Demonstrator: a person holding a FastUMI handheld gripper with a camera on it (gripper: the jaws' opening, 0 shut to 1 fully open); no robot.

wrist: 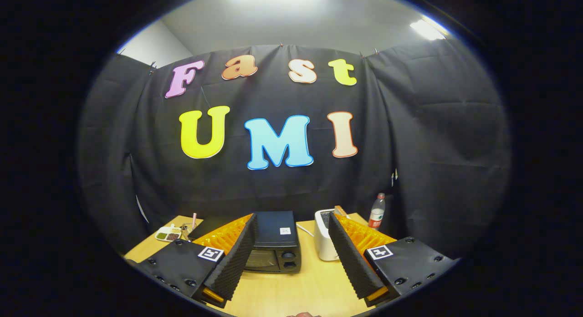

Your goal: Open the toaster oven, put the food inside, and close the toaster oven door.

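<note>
Hanging above the worktop (291, 285), the claw (291, 258) is wide apart and empty. Beyond it the black toaster oven (273, 244) has its door shut; whether food is inside, I cannot tell.

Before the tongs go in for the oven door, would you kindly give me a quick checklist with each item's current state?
1. Tongs open, holding nothing: ok.
2. Toaster oven ahead between the fingers: ok.
3. Oven door shut, ready to open: ok.
4. Tabletop bare between tongs and oven: ok.
5. Door handle located: cannot tell.
6. White toaster stands apart from the oven: ok.
</note>
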